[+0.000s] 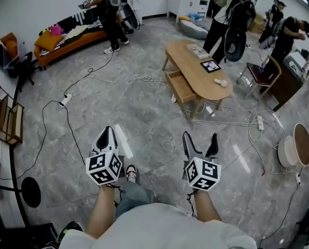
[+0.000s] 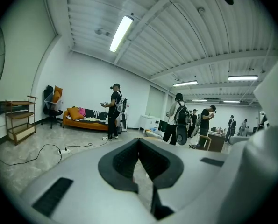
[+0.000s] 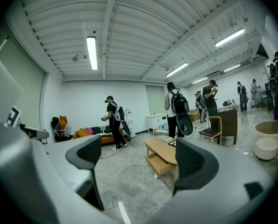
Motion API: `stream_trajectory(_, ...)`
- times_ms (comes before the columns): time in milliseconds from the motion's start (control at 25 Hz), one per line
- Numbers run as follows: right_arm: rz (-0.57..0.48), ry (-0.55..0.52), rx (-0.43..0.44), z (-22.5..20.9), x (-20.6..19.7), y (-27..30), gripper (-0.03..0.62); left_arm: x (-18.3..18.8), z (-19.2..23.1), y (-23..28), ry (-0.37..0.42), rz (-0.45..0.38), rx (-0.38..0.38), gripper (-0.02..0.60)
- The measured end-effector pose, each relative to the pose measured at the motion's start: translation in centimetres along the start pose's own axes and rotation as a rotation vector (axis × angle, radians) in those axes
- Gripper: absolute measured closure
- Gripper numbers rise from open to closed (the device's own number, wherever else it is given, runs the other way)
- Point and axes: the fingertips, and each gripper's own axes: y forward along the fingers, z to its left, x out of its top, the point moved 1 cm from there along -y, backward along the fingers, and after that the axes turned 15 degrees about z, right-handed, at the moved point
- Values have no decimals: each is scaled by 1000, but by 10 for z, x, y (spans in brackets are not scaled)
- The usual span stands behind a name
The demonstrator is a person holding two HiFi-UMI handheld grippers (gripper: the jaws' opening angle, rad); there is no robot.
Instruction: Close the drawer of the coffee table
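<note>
Drawer [image 1: 181, 87] of pale wood stands pulled out from the long side of the oval coffee table [image 1: 190, 61], well apart across the grey floor [image 1: 144, 113] from the left gripper [image 1: 108, 134], jaws pressed together on nothing, and the right gripper [image 1: 200, 139], jaws spread wide and empty.

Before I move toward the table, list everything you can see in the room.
coffee table: one, light wood, centre right
drawer: one, wood, pulled open from the table's side
sofa: one, orange, far left
cabinet: one, white, far wall
shelf: one, wooden, left edge
chair: one, wooden, right of table
cables: several, white and black, across floor
people: at least four, mostly dark clothes, far side
left gripper: one, black, bottom left, jaws together, empty
right gripper: one, black, bottom right, jaws apart, empty
</note>
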Motion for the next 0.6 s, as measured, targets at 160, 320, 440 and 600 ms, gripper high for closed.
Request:
stream_trajectory(160,4,19,-13,20,13,46,103,28,28,42,-10,-10,-12,586)
stream_trajectory(320,6,29,-44,42,33,92,103,61,60,92,-9,6,-33,586)
stream_trajectory(440,13,43,-81,50,45,128,103,86,82,129,2,8,-51,586)
stream_trajectory(600,1,69,-131,60,63,173,103,117,109,179,11,3,-73,586)
